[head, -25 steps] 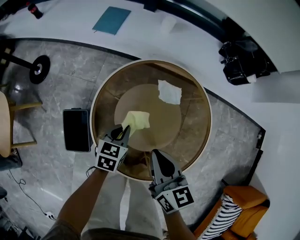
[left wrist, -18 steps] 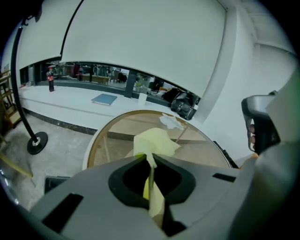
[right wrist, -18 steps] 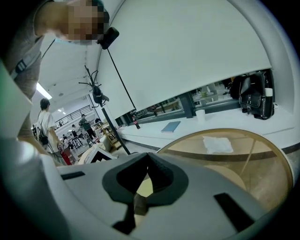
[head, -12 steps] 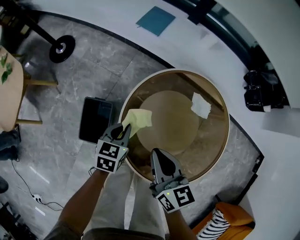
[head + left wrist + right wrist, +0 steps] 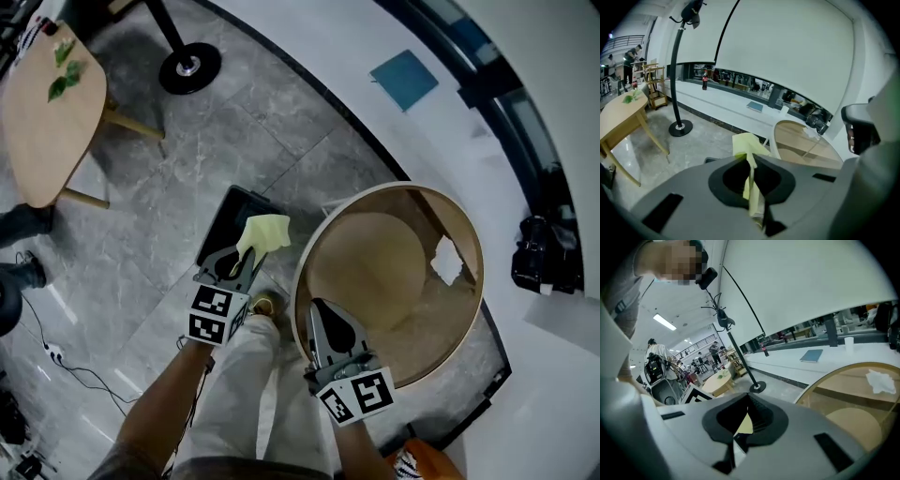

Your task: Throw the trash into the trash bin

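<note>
Yellow paper pinched over the bin

The crumpled yellow paper (image 5: 265,232) sticks out past the tips of the left gripper (image 5: 240,255), whose jaws are clamped on it, above the black trash bin (image 5: 221,214) on the floor. The right gripper (image 5: 319,307), jaws pressed together and empty, hangs over the rim of the round table (image 5: 472,239), where a white tissue (image 5: 447,260) lies.

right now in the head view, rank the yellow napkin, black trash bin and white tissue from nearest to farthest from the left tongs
1. Yellow napkin: pinched at the tips of the left tongs.
2. Black trash bin: on the floor just beyond the tongs, left of the round table.
3. White tissue: on the round table's far right side.
</note>
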Motion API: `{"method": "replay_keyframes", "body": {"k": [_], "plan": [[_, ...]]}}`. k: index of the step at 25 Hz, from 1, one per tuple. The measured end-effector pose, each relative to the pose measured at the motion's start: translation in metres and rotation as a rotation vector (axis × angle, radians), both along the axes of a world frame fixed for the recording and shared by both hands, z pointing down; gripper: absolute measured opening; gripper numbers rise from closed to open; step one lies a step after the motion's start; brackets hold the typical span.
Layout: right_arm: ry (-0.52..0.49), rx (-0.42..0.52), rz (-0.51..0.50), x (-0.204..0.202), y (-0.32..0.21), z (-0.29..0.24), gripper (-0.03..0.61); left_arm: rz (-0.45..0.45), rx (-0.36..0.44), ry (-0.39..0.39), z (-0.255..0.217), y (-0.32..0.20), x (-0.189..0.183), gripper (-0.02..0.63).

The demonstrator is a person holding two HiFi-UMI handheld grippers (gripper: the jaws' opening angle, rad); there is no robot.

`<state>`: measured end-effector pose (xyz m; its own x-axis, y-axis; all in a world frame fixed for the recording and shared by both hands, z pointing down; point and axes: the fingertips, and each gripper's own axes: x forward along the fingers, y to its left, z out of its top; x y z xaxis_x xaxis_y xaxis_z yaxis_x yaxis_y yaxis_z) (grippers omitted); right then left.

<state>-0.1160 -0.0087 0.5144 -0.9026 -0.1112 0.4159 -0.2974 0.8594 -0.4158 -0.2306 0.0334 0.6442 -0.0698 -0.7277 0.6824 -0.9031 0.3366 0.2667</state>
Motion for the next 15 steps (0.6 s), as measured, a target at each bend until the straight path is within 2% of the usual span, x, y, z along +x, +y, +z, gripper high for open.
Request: {"method": "replay_keyframes", "body": {"k": [6,12,15], "plan": [[0.017,-0.004,-0.058,-0.024,0.011,0.01,0.018,-0.075,-0.021,0.003,0.017,0.023,-0.025,0.025],[0.057,-0.028,-0.062,-0.028,0.013,0.047,0.018,-0.108,-0.064,0.015,0.06,0.036,-0.03,0.026],[0.077,-0.043,-0.068,-0.031,0.016,0.065,0.018,-0.108,-0.102,-0.009,0.084,0.043,-0.033,0.026]]}}
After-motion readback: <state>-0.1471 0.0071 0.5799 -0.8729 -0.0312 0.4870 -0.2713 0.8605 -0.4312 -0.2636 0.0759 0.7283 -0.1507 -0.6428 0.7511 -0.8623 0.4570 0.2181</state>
